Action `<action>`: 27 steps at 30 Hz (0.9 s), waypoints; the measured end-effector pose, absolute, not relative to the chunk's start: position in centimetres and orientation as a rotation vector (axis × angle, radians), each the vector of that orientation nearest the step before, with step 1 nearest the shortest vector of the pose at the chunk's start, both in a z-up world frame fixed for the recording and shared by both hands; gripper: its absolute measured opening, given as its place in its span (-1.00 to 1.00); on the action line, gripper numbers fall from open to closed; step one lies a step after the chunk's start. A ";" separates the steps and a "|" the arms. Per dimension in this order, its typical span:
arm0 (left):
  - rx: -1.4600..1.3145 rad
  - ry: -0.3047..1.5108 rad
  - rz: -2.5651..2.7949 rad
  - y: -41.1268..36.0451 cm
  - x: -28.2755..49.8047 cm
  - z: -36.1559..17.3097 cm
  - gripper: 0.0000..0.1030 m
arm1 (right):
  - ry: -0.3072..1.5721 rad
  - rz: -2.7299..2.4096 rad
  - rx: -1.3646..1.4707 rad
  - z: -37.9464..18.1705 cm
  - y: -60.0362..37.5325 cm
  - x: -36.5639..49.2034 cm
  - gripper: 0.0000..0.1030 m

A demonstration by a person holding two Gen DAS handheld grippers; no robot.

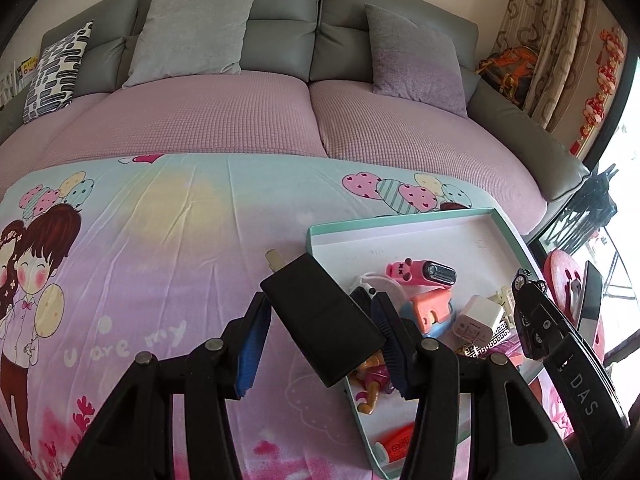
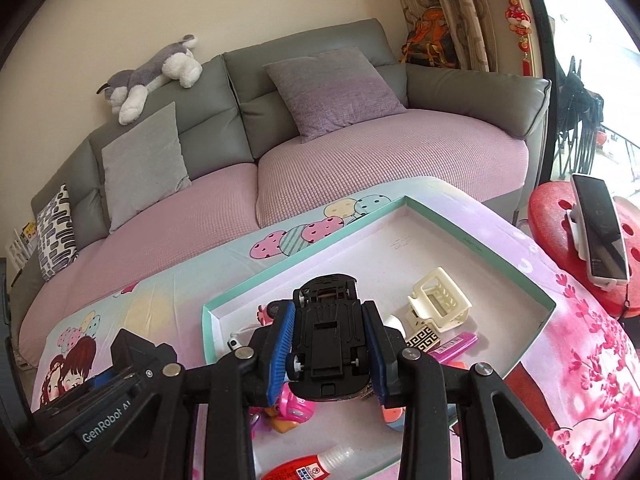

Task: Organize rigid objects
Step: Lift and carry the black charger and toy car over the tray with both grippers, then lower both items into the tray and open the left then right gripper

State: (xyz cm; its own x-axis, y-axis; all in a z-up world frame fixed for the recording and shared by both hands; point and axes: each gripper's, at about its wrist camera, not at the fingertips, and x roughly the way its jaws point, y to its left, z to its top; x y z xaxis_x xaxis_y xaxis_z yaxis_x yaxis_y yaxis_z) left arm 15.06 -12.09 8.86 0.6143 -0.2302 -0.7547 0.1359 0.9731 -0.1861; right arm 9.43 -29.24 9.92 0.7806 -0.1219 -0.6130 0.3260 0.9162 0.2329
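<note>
Two hand-held grippers are loaded at once, each closed on one rigid item. The left gripper [image 1: 324, 340], jaws partly closed, pinches a flat black rectangular block with a small tan tab at its far end [image 1: 320, 316], tilted toward eleven o'clock above the pink cartoon-printed bedsheet [image 1: 160, 280], just beside the near-left edge of the shallow mint-rimmed white cardboard tray [image 1: 404, 222]. The right gripper [image 2: 330, 348], jaws nearly shut, clamps a black toy car turned underside-up [image 2: 326, 336] over that tray, chassis and small wheels facing the camera. Holding both aloft over or beside the tray likely suits sorting them in or out. Inside the tray lie a pink pig-faced gadget [image 1: 420, 272], a white charger cube [image 1: 478, 316], a cream plastic clip [image 2: 438, 300] at two o'clock from the car, and a red-labelled glue bottle [image 2: 316, 468] at six o'clock.
</note>
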 end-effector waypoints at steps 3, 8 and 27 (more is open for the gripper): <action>-0.104 0.880 -0.232 -13.5 15.5 9.0 0.05 | 0.627 -0.281 0.354 9.9 -30.5 9.1 -0.30; -0.070 0.892 -0.265 -15.6 15.7 8.3 0.05 | 0.627 -0.332 0.392 9.5 -32.6 8.7 -0.30; 0.044 0.911 -0.377 -20.9 14.6 6.7 0.05 | 0.624 -0.389 0.429 8.1 -34.7 8.4 -0.30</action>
State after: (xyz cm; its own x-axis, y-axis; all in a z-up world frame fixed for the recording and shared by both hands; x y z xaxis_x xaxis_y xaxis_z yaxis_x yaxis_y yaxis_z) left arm 14.64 -20.88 6.70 0.5526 -0.3001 -0.7776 0.3370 0.9337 -0.1208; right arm 8.40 -34.66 8.12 0.7456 -0.2176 -0.6299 0.4697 0.8421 0.2650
